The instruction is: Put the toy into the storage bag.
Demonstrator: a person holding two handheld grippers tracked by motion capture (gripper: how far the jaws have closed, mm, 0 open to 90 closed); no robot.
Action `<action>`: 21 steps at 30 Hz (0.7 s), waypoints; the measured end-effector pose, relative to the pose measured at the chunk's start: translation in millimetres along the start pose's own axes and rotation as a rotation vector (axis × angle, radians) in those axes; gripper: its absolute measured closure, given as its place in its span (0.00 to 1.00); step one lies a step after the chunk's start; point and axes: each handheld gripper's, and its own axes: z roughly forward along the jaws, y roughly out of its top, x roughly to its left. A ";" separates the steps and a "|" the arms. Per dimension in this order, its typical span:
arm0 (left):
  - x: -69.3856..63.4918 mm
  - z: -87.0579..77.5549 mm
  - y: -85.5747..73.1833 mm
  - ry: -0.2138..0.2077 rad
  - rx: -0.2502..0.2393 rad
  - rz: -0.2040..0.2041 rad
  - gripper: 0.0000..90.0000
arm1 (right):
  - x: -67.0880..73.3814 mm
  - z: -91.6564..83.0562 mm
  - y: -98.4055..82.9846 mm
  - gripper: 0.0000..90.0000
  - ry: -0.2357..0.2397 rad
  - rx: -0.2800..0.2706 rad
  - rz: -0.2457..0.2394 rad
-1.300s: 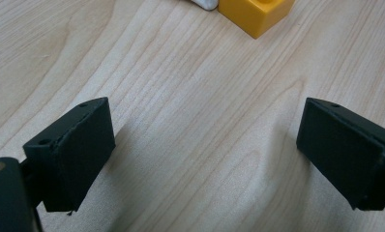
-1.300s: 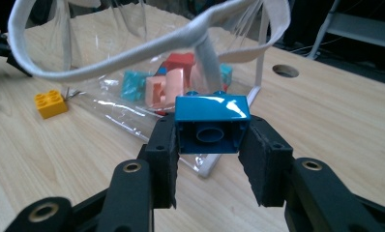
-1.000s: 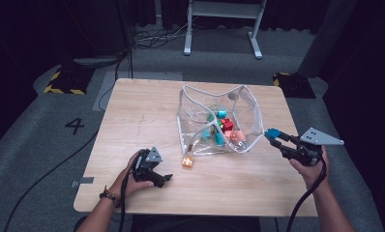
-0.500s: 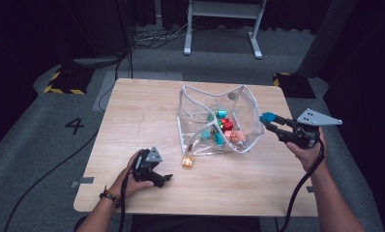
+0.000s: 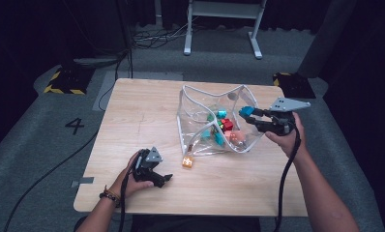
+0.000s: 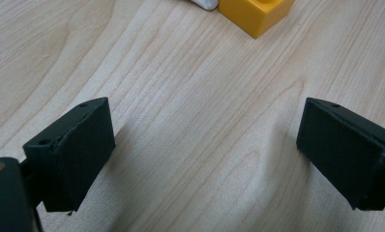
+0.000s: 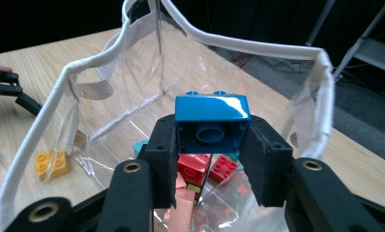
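1. Bag (image 5: 214, 121): clear plastic with white trim, mouth open, standing right of centre on the table (image 5: 142, 111). Several bricks already lie inside it; red ones (image 7: 195, 166), pink and teal show through the wall.
2. Right gripper (image 5: 248, 113): jaws clamped on a blue brick (image 7: 212, 121), one pad on each side, hollow underside facing the camera. It hangs at the bag's right rim, just over the opening, above the pile.
3. Left gripper (image 5: 164, 180): resting on the near left part of the table, jaws wide apart, nothing between them, bare wood under them.
4. Yellow brick (image 5: 187, 162): still out on the table, just beside the bag's near wall, a short way ahead of the left gripper.
5. Status, my read: mostly done. Blue brick needs dropping in; yellow brick looks like the last loose piece to grab and load. No other stray bricks visible on the table.
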 end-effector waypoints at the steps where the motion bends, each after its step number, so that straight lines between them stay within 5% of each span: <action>1: 0.0 0.0 0.0 0.000 0.000 0.000 0.07 | 0.4 3.3 1.6 0.66 0.008 0.010 0.008; 17: 0.1 0.0 0.0 0.000 0.000 0.000 0.07 | -13.2 45.7 20.4 0.66 0.028 0.135 -0.020; 21: 0.1 0.0 0.0 0.000 0.000 0.000 0.07 | -13.9 58.9 27.3 0.66 0.044 0.207 -0.059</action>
